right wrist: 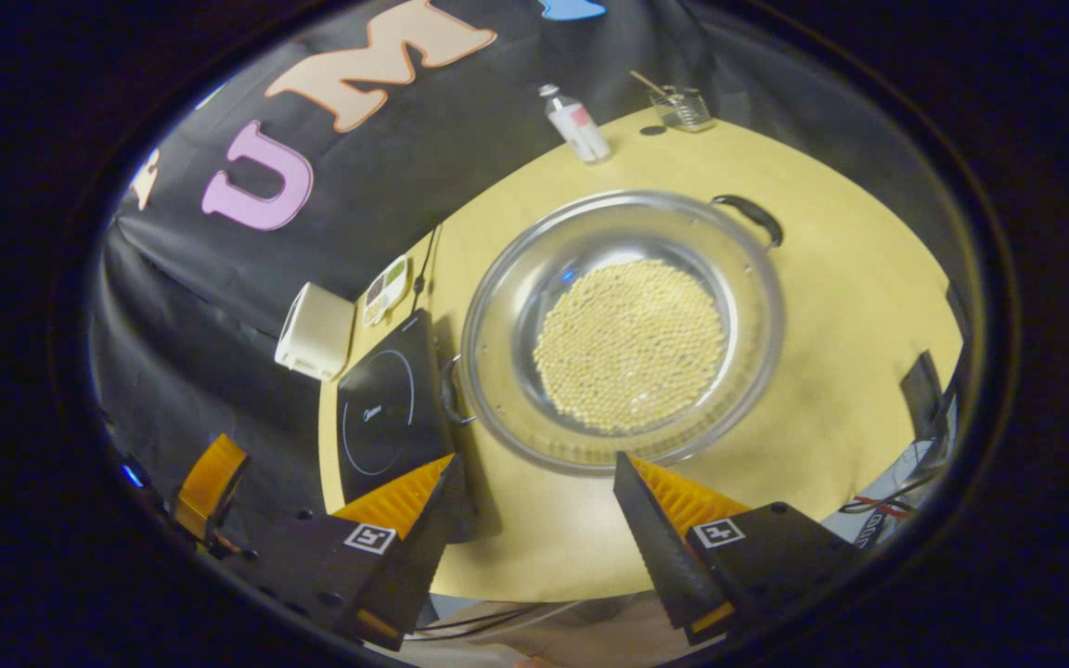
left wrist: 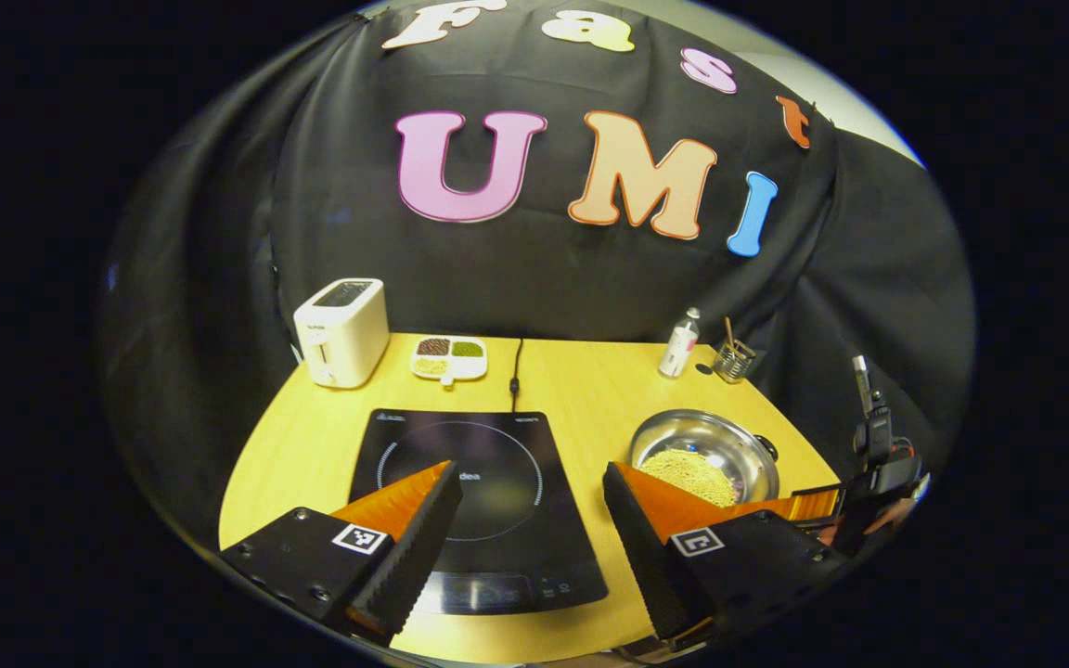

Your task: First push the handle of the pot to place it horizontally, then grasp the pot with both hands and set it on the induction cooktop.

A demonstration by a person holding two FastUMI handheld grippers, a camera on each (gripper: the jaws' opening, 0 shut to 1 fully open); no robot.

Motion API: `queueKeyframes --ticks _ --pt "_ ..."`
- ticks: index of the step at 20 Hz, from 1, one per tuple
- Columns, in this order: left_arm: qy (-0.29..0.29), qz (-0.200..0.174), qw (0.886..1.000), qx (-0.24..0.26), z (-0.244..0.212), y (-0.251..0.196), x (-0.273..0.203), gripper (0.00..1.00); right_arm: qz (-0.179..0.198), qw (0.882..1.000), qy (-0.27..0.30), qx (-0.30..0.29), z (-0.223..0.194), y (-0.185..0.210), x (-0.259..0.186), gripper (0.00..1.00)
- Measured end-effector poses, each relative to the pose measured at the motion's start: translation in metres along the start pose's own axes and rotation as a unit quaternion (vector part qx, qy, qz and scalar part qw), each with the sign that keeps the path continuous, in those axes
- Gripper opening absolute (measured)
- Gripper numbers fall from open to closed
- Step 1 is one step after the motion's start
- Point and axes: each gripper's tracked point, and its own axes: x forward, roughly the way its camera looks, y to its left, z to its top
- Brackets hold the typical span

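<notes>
Right gripper view: steel pot (right wrist: 623, 329) of yellow beans, black side handles; both tools gape, empty.

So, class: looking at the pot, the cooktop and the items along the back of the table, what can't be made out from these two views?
- Left gripper view: the pot has its near rim and near handle hidden behind the left gripper's right finger.
- Left gripper view: the induction cooktop has front controls too small and dim to make out.
- Right gripper view: the cooktop's near corner sits behind the right gripper's left finger.
- Both views: the bottle has a label too small to make out.

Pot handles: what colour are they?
Black, on a silver pot; the far handle shows best in the right gripper view.
</notes>
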Motion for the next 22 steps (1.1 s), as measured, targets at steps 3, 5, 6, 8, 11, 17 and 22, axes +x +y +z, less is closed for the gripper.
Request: queueKeyframes --ticks 3,5,6,8,11,17,22 --pt "0.037 -0.009 0.999 0.000 -0.015 -0.020 0.019 0.96 -0.014 1.000 -0.011 0.000 0.039 -0.032 -0.015 0.92" --pt "0.058 -0.013 0.998 -0.018 -0.023 -0.034 0.035 0.95 -0.028 1.000 -0.007 -0.011 0.066 -0.055 -0.014 0.92" --pt "0.069 -0.015 0.997 -0.030 -0.027 -0.042 0.044 0.95 -0.033 0.999 -0.004 -0.017 0.081 -0.066 -0.012 0.92" --pt "0.092 -0.015 0.994 -0.054 -0.037 -0.053 0.061 0.96 -0.039 0.999 0.005 -0.025 0.107 -0.084 -0.006 0.92" --pt "0.133 -0.009 0.988 -0.080 -0.054 -0.063 0.086 0.96 -0.041 0.998 0.024 -0.035 0.139 -0.109 0.011 0.92" --pt "0.224 0.010 0.965 -0.134 -0.096 -0.069 0.122 0.96 -0.011 0.993 0.103 -0.056 0.160 -0.135 0.056 0.99" --pt "0.255 0.018 0.959 -0.124 -0.107 -0.079 0.143 1.00 0.021 0.984 0.163 -0.071 0.166 -0.144 0.088 0.99"
